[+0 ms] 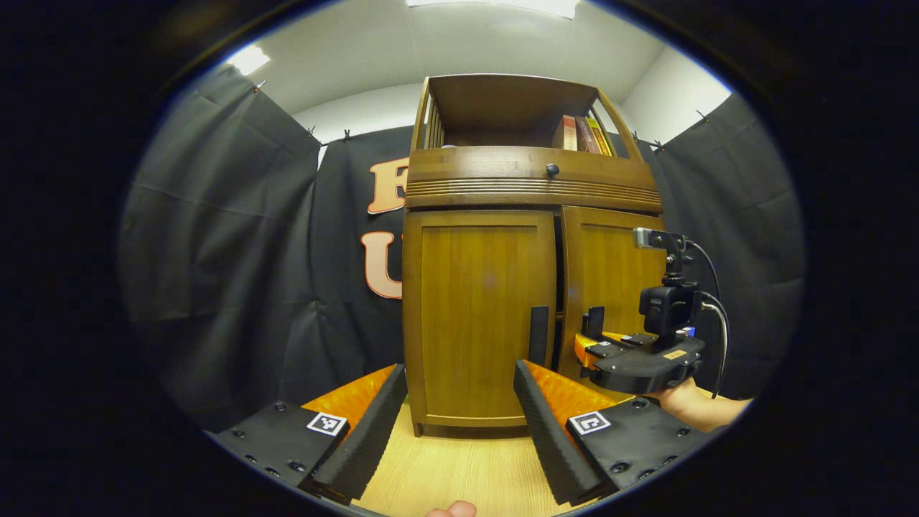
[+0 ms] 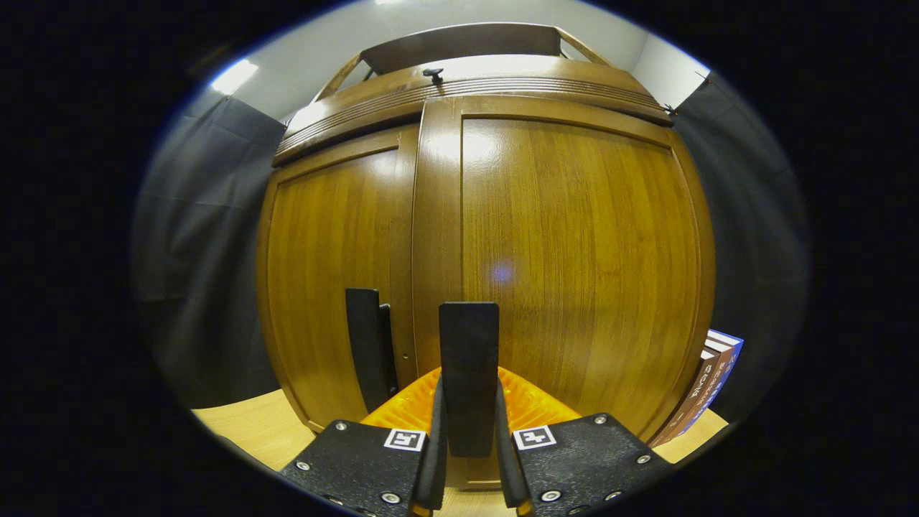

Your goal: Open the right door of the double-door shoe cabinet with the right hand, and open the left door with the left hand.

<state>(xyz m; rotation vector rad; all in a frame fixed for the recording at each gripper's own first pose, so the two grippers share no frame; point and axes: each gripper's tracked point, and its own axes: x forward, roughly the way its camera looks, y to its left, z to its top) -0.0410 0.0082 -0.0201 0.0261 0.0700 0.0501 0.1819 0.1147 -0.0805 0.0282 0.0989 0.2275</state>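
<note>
At the centre of the left gripper view stands the shoe cabinet (image 1: 528,179) on a pale wooden bench (image 1: 459,474), with books (image 1: 585,134) on its top shelf at about one o'clock. Its left door (image 1: 477,316) looks closed, with a dark vertical left handle (image 1: 538,335) near its inner edge. The left tool (image 1: 459,424) is spread wide, at six o'clock, apart from the cabinet. The right door (image 1: 610,280) stands slightly ajar (a dark gap shows beside it). The right tool (image 2: 468,438) grips narrowly the right handle (image 2: 469,359), both fingers pressing on it; a hand (image 1: 693,403) holds this tool at four o'clock. More books (image 2: 707,384) lean beside the cabinet.
</note>
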